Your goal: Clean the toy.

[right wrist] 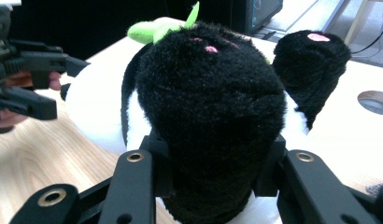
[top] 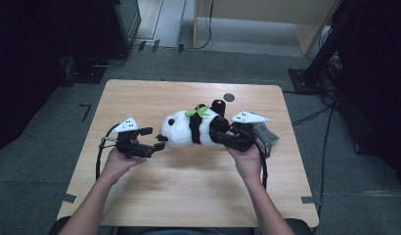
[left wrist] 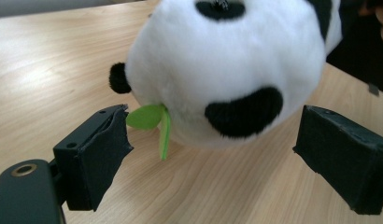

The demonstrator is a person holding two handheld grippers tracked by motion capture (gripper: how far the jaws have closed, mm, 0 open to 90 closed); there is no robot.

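A black-and-white plush panda [top: 186, 129] lies on its side on the wooden table [top: 189, 186], head toward the left, with a green felt leaf [top: 197, 112] on it. My left gripper [top: 153, 138] stands open at the panda's head [left wrist: 222, 60]; its pads [left wrist: 103, 154] flank the head's lower part without touching it, and the leaf [left wrist: 150, 116] hangs near the left pad. My right gripper [top: 227, 134] is shut on one of the panda's black legs [right wrist: 213, 121], squeezed between both jaws. The other leg [right wrist: 311, 60] sticks up to the right.
A dark crumpled bag [top: 267, 134] lies just right of my right hand. A round cable hole [top: 229, 97] sits near the table's far edge. Dark equipment and cables surround the table on the floor.
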